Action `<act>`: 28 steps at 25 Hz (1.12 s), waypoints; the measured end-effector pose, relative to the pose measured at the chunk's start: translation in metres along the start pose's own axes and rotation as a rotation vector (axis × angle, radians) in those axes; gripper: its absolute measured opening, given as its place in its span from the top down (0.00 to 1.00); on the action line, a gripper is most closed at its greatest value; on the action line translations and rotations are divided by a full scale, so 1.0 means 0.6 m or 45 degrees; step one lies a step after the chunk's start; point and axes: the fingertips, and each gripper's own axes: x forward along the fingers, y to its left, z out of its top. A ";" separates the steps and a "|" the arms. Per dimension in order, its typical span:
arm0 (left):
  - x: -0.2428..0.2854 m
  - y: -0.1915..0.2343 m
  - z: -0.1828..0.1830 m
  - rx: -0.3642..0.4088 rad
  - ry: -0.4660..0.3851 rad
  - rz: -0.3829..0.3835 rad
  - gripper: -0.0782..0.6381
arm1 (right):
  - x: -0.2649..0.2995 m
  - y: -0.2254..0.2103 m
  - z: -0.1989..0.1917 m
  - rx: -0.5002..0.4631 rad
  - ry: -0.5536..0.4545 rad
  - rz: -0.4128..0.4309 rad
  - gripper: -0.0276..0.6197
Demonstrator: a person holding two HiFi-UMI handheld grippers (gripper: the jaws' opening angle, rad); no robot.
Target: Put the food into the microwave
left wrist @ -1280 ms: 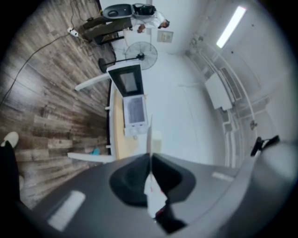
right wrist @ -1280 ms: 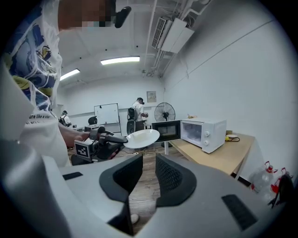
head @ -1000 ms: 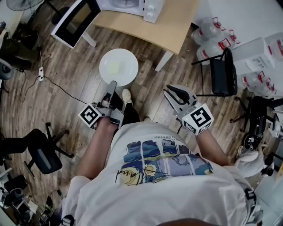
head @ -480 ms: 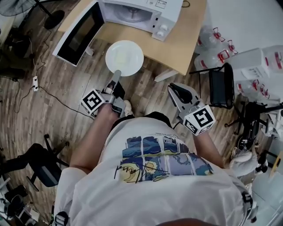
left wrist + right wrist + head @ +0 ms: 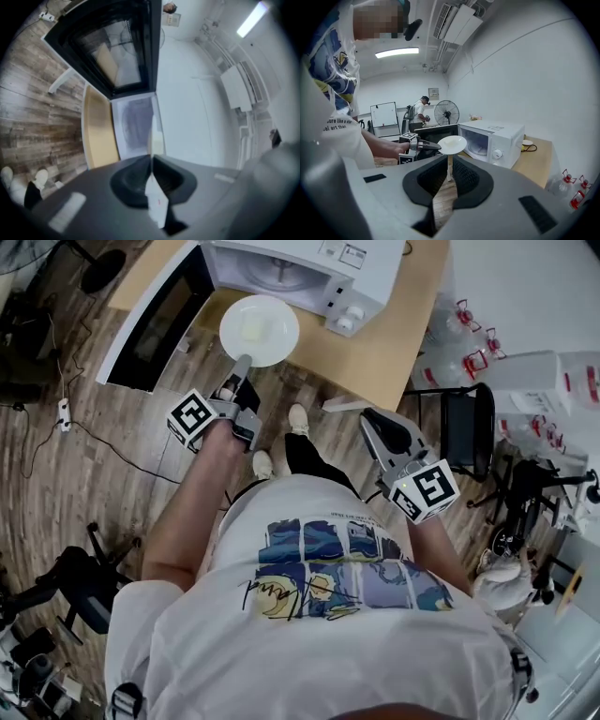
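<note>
The plate (image 5: 259, 329) is being held by its near rim in the left tool (image 5: 242, 367), jaws clamped tight on the thin edge. The food (image 5: 253, 328), a pale piece, is lying on the middle of the plate. The plate is being kept roughly level, out beyond the tool tips on the far side.

Key relation: the microwave (image 5: 352, 263) is sitting on the counter (image 5: 398, 329) with its door (image 5: 150, 320) swung wide open to the left. The cavity (image 5: 272, 276) is lying just past the plate's far edge. The line from tool through plate is pointing almost straight at the cavity mouth, slightly far-right. A push along that line is judged to be what is needed next, with the door side to be cleared on the left.

The left tool is much the nearer one. The right tool (image 5: 367, 413) is being held well apart at the near right, short of the counter edge. Its jaws are drawn almost together with only a slit between them, and nothing is being held.

Compared with a second ago: the plate was then being carried over the floor (image 5: 112, 456), well short of the counter. It is now being brought up just in front of the cavity mouth. The right tool is being carried forward too, and the grip on the rim looks unchanged.
</note>
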 end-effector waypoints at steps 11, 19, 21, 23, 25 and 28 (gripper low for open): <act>0.150 0.053 0.067 0.004 -0.082 0.063 0.87 | 0.084 -0.152 0.052 -0.047 0.016 0.085 0.91; 0.234 0.107 0.088 -0.020 -0.100 0.102 0.87 | 0.106 -0.221 0.058 -0.055 0.059 0.108 0.91; 0.254 0.121 0.095 -0.022 -0.100 0.119 0.87 | 0.111 -0.240 0.058 -0.046 0.070 0.102 0.91; 0.273 0.134 0.103 -0.028 -0.101 0.134 0.87 | 0.116 -0.257 0.057 -0.036 0.077 0.094 0.91; 0.286 0.145 0.109 -0.034 -0.102 0.142 0.87 | 0.117 -0.267 0.056 -0.031 0.084 0.085 0.91; 0.297 0.156 0.113 -0.042 -0.103 0.144 0.87 | 0.113 -0.271 0.054 -0.030 0.094 0.073 0.91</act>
